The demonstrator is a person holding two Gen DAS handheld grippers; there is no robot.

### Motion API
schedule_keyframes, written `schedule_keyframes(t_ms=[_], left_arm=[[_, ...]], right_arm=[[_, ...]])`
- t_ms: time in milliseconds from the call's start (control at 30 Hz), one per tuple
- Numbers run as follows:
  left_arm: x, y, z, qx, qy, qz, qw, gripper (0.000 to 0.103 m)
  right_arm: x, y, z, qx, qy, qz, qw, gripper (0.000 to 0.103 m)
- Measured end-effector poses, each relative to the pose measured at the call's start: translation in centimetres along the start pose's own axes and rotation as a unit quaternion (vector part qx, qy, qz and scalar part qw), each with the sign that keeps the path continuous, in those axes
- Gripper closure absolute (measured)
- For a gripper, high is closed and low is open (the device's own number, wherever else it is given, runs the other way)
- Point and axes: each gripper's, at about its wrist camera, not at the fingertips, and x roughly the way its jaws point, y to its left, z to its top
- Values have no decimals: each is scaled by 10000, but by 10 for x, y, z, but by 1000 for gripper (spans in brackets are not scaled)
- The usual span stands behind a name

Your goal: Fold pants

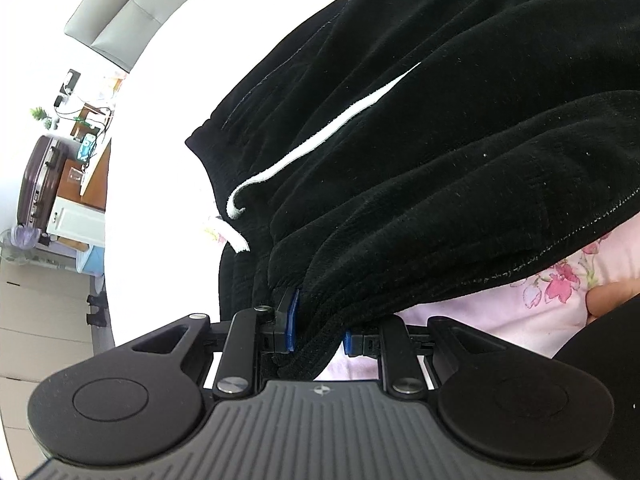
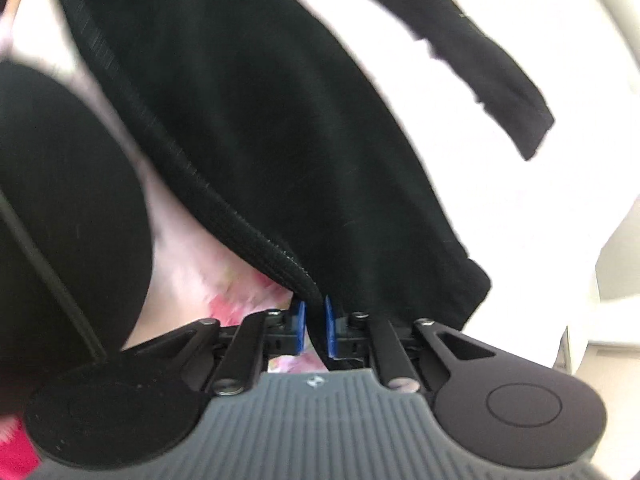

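Observation:
The black pants (image 1: 420, 128) with a white drawstring (image 1: 312, 140) hang lifted in front of the left wrist camera. My left gripper (image 1: 318, 330) is shut on a bunched ribbed edge of the pants. In the right wrist view the pants (image 2: 280, 120) fill the middle, and my right gripper (image 2: 315, 326) is shut on their ribbed hem edge (image 2: 224, 200). A loose black strip (image 2: 492, 76) of the pants trails at the upper right. Both blue pads pinch cloth.
A pink floral sheet (image 1: 560, 280) lies under the pants, also in the right wrist view (image 2: 224, 276). A suitcase (image 1: 40, 176) and a cluttered desk (image 1: 88, 128) stand far left. A dark rounded shape (image 2: 60, 200), out of focus, fills the left of the right wrist view.

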Motion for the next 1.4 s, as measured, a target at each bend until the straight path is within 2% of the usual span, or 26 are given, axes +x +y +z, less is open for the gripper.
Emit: schedule_keyframes(t_ms=[100, 200, 300, 433, 633, 767, 933, 1100, 1200, 1267, 1400], left_arm=[[-1, 4, 5, -77, 33, -28, 10000, 80], [-6, 17, 13, -302, 9, -74, 9995, 80], [-12, 36, 23, -695, -42, -140, 9975, 81], [-18, 71, 42, -1363, -106, -235, 9903, 81], [-14, 102, 88, -1644, -275, 89, 9860, 82], [5, 119, 127, -1688, -229, 256, 9851, 83], [46, 137, 164, -1680, 112, 313, 9852, 82], [99, 141, 191, -1671, 477, 217, 9845, 82], [132, 137, 204, -1627, 691, 87, 9842, 81], [148, 135, 208, -1625, 788, 92, 9835, 68], [163, 131, 210, -1278, 873, -53, 9879, 53]], right_arm=[[-25, -17, 7, 384, -336, -240, 9984, 100], [-43, -32, 24, 508, -503, -577, 9958, 101], [-49, -51, 46, 543, -559, -911, 9928, 102], [-56, -82, 77, 748, -639, -1302, 9866, 102], [-45, -135, 123, 994, -616, -1637, 9796, 102], [-20, -172, 166, 1154, -609, -1785, 9752, 102], [34, -216, 219, 1301, -504, -1776, 9742, 102], [90, -240, 260, 1473, -206, -1667, 9747, 102], [129, -244, 279, 1326, 29, -1626, 9777, 102], [151, -245, 285, 1260, 171, -1569, 9794, 102], [179, -240, 289, 1138, 364, -1522, 9811, 102]])
